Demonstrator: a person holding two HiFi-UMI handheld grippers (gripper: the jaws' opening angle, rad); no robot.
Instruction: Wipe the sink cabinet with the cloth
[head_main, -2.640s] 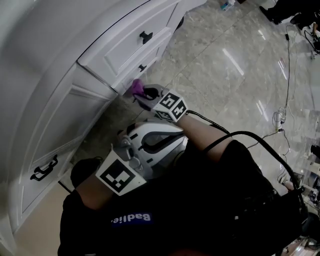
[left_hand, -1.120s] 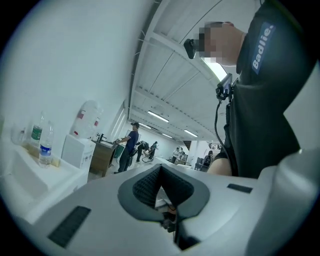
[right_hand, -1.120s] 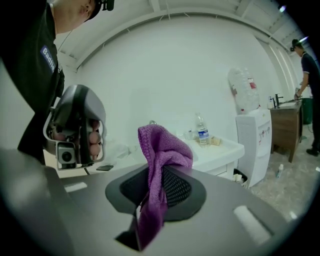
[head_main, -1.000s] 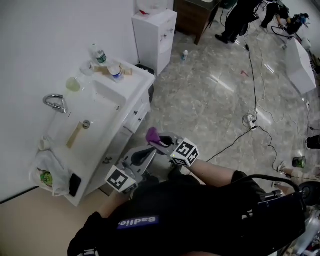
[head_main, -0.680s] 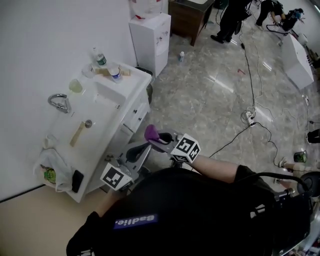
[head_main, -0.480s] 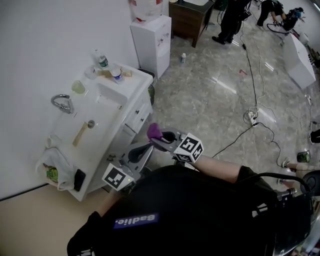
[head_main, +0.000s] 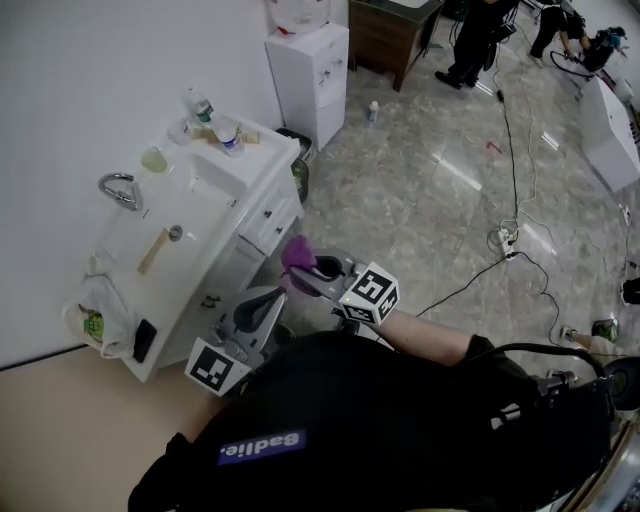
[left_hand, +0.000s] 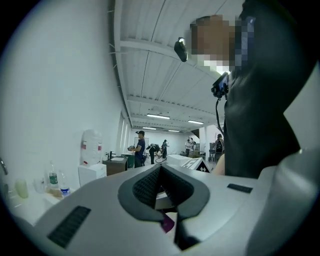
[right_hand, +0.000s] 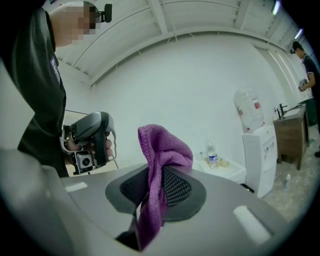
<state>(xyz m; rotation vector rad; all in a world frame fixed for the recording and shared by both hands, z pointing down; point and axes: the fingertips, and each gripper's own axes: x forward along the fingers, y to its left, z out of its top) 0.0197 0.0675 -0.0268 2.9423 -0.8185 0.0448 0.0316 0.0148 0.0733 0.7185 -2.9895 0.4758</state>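
Right claw (right_hand: 157, 169) is clamped on the cloth (right_hand: 162, 150). The purple fold sticks up past the tips and a tail hangs down between the jaws. In the head view the cloth (head_main: 296, 256) is held in the air in front of the person, near the cabinet (head_main: 262, 222) but not touching it.

Left claw (left_hand: 160, 171) has its jaws closed together with nothing gripped. A purple speck low in the gap is probably the cloth beyond it. In the head view the left claw (head_main: 262, 305) sits lower and to the left, beside the cabinet front.

Key relation: the cabinet lies left of and below the right claw. Its long axis runs along the wall, away from the person. The white worktop (head_main: 215, 178) with the sink (head_main: 165, 232) faces up, and the drawer fronts face the floor side towards the person. The left claw is nearer the cabinet, but the right claw has the cloth.

Judgement: no wipe contact right now. The next move needs the right claw to swing left and down to press the cloth on a cabinet face.
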